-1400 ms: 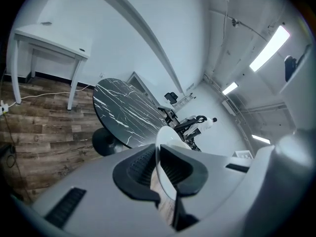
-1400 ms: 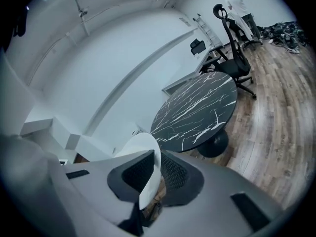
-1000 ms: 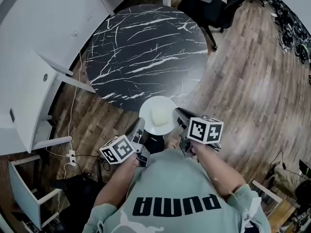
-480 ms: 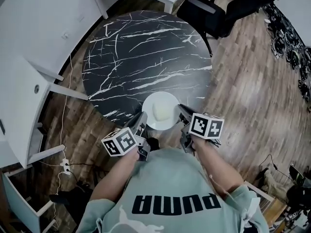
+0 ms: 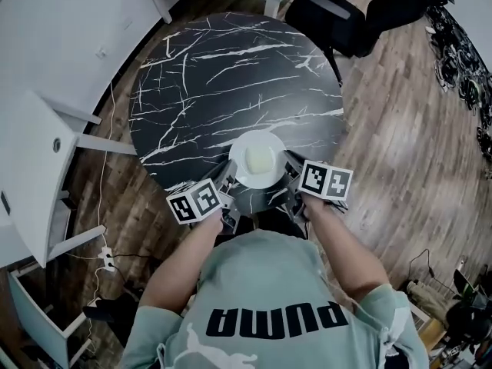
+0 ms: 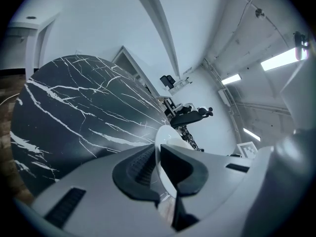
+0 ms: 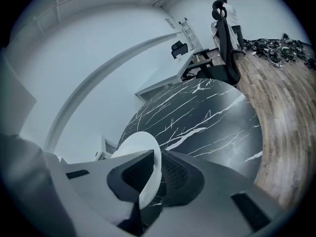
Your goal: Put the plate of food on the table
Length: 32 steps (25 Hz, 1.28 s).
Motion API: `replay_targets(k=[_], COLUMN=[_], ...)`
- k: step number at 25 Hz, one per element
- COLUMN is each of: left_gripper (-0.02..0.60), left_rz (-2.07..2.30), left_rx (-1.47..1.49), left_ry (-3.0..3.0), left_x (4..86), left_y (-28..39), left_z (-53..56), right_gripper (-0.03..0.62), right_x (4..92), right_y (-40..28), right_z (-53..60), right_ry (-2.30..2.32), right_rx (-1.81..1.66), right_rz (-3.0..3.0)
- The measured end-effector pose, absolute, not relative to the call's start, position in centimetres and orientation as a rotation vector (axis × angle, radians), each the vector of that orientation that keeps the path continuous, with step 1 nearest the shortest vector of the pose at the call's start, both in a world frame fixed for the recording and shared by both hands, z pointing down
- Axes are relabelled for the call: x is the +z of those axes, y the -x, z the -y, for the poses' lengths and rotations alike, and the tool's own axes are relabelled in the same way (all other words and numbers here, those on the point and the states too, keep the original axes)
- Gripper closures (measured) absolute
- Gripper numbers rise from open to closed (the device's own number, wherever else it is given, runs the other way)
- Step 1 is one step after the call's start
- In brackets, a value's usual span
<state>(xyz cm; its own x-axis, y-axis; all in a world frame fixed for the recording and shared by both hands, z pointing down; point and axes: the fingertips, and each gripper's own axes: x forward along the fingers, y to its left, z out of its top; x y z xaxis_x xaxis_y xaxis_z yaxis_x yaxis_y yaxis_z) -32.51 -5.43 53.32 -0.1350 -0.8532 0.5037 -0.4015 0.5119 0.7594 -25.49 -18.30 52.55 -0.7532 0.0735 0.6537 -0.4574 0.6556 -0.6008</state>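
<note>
A white plate [image 5: 258, 160] carrying a pale yellow lump of food [image 5: 259, 158] is held over the near edge of the round black marble table [image 5: 231, 75]. My left gripper [image 5: 228, 177] is shut on the plate's left rim, and my right gripper [image 5: 290, 167] is shut on its right rim. In the left gripper view the plate's edge [image 6: 159, 152] runs between the two dark pads. The right gripper view likewise has the white rim [image 7: 150, 174] pinched between its pads.
A black office chair [image 5: 332, 14] stands past the table's far right side. White desks and cabinets [image 5: 54, 91] line the left. Wooden floor [image 5: 400, 137] surrounds the table, with a cable [image 5: 115, 160] on the left.
Both grippers have carried the plate forward. It was over the floor short of the table a second ago and is now over the table's near edge.
</note>
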Motion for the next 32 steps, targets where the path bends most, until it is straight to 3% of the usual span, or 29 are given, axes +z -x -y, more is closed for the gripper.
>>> replay_targets(k=[18, 32], left_gripper=[0.528, 0.525], left_rz=[1.761, 1.811], left_rx=[-0.281, -0.171], left_ry=[-0.92, -0.861], left_x=[64.1, 66.7], left_y=[37.9, 39.4], left_z=[14.1, 16.5], right_gripper=[0.545, 0.545], right_x=[63.4, 66.0], right_y=[31.6, 33.6], right_z=[27.2, 29.7], right_ry=[-0.237, -0.177], right_rx=[1.03, 0.981], right_rz=[2.084, 2.062])
